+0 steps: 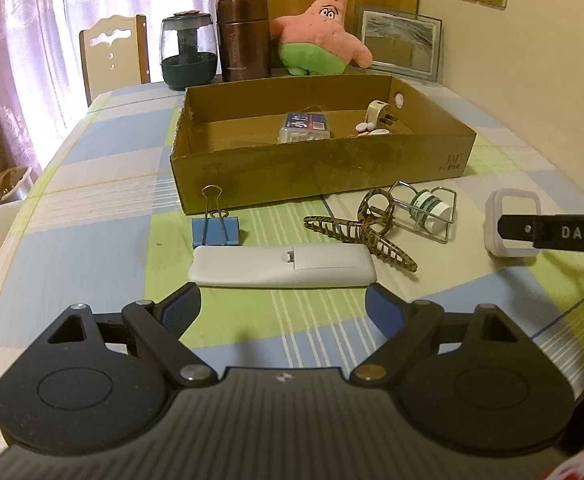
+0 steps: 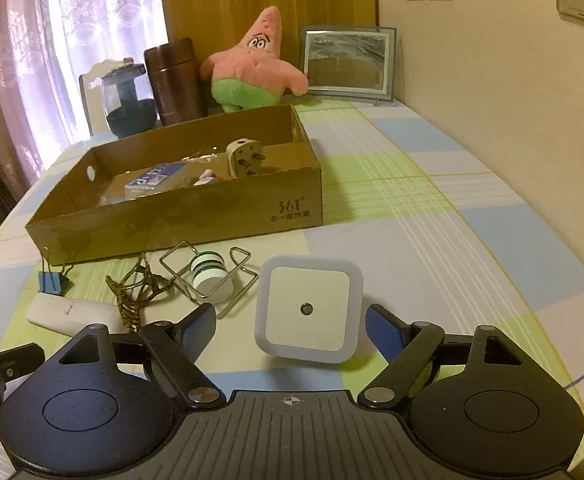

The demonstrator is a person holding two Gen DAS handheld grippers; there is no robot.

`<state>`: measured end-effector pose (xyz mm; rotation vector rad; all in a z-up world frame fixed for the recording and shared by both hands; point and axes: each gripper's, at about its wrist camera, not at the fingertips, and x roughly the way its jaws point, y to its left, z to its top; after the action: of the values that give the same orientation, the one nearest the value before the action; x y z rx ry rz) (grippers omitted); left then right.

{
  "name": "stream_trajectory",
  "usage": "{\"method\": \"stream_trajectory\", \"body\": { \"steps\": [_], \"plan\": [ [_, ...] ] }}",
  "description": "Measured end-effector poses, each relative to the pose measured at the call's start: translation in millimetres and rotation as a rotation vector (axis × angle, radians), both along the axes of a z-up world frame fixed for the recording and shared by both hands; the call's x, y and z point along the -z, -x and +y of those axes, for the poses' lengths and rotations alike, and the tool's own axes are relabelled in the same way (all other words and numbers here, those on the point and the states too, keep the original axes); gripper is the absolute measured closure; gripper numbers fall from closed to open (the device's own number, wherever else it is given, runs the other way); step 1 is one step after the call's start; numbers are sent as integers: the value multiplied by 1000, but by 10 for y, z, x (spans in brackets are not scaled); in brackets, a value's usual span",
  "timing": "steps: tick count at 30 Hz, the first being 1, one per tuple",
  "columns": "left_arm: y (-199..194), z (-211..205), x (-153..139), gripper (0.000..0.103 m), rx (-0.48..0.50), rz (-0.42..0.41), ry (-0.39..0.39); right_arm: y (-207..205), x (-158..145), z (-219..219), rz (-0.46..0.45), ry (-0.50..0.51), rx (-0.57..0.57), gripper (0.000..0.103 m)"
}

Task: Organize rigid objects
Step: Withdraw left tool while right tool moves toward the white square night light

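On the checked tabletop (image 2: 432,216), just in front of the cardboard box (image 2: 219,220), the right gripper (image 2: 289,326) stood with jaws wide and empty around the white square night light (image 2: 308,312), pads clear of both sides; my read: centre it, close on the flat side walls, lift straight, then set it in the box. Night light looked hard glossy plastic, rounded corners, small dark sensor dot mid-face, tilted up off the cloth, so likely slippery. Left gripper (image 1: 281,300) hovered wide open and empty just short of the white remote (image 1: 283,266), beside the hair claw (image 1: 368,228) and blue binder clip (image 1: 215,230).
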<state>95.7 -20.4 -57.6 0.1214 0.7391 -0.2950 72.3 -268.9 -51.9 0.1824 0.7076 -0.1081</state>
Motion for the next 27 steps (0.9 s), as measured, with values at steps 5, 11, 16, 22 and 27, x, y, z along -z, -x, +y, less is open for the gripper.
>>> {"method": "stream_trajectory", "body": {
  "steps": [5, 11, 16, 22, 27],
  "plan": [
    [-19, 9, 49, 16, -2, 15, 4, -64, 43, 3, 10, 0, 7, 24],
    [-50, -8, 86, 16, -4, 23, 7, -144, 112, -9, 31, 27, 40, 24],
    [-83, -23, 115, 16, -5, 30, 10, -190, 157, -10, 39, 27, 44, 24],
    [-97, -10, 131, 16, -13, 36, 16, -219, 171, -3, 41, 41, 59, 29],
    [-109, 14, 134, 16, -26, 38, 21, -206, 176, -18, 48, 38, 59, 40]
  ]
}}
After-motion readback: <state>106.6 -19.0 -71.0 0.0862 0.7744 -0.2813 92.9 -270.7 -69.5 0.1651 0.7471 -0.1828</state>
